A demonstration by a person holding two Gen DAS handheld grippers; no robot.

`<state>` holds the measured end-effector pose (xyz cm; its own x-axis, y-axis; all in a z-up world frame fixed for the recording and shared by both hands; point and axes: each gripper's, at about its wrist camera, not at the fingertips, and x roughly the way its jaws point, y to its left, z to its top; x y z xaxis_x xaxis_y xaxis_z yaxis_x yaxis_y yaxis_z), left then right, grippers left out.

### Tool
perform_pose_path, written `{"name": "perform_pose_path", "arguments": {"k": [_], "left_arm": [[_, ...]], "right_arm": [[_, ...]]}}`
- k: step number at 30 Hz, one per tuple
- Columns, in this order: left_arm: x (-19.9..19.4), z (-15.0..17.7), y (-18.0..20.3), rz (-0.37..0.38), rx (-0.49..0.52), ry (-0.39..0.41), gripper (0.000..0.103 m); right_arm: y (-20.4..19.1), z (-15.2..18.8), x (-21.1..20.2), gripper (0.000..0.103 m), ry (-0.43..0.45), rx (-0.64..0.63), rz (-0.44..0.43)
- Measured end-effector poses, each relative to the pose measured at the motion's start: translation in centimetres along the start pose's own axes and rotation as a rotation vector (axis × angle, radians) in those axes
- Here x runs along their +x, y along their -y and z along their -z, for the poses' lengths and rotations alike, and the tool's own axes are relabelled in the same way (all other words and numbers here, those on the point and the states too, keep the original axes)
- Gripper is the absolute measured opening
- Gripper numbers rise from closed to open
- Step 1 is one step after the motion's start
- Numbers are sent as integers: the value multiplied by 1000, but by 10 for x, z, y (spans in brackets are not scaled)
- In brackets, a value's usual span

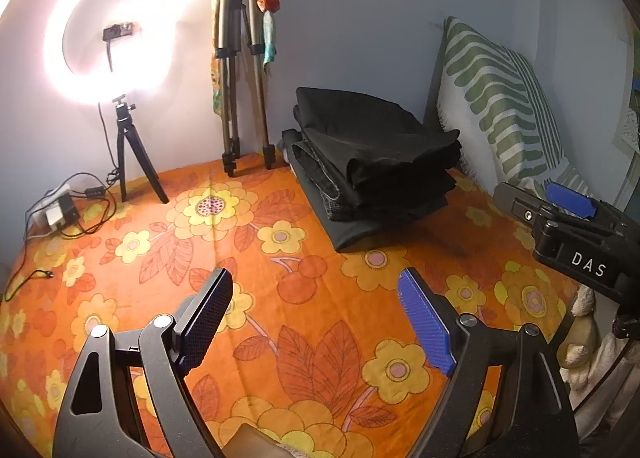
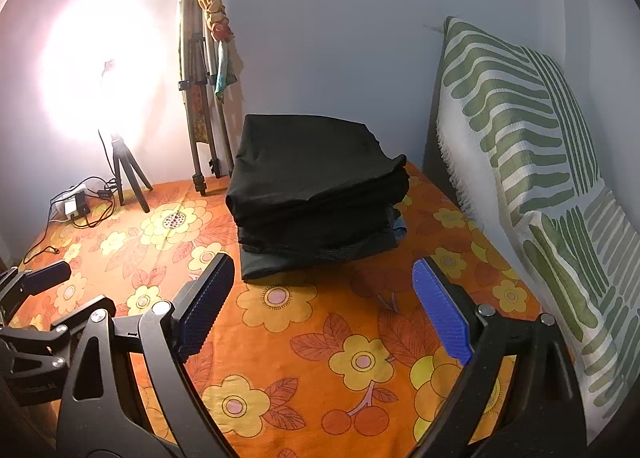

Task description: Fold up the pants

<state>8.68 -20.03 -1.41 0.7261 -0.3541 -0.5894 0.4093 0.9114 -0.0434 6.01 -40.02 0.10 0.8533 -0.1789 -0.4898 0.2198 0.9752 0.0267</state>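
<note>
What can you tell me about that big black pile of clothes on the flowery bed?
The pile of clothes is a neat stack of folded dark garments, mostly black, soft-looking cloth. The top piece drapes smoothly over the layers below. A checked grey layer peeks out on one side, a bit of blue cloth on the other, and a flat dark piece lies at the bottom. It rests on the orange flowered sheet, near the wall and the green striped pillow. Neither gripper touches it.

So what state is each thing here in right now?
left claw: open, holding nothing
right claw: open, holding nothing
dark pants stack: folded, piled on the bedspread
ring light: switched on
tall tripod: legs closed, leaning at the wall
striped pillow: propped upright
</note>
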Motion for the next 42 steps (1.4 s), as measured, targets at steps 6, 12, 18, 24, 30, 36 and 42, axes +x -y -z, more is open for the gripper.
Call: {"name": "perform_pose_path", "arguments": {"k": [6,12,18,24,30,36,42], "left_arm": [[1,0,4,-1,13,-4,85],[0,-1,7,4,9,1,85],[-1,-2,6,0,-1,5,85],[-1,-3,6,-1,-2,6,85],[-2,-3,5,-2,-5,8,85],[-3,-4,4,-5,-5,11,85],[-3,-4,5,-3,-7,11,85]], "right_arm": [[-2,0,-1,93,2,-13,7],[-1,-1,0,93,2,-13,5],[0,0,0,93,-3,-3,7],[2,0,0,93,-3,0,7],[2,0,0,93,-4,1,6],[3,-1,-1,93,-3,1,9],[2,0,-1,93,-3,4,10]]}}
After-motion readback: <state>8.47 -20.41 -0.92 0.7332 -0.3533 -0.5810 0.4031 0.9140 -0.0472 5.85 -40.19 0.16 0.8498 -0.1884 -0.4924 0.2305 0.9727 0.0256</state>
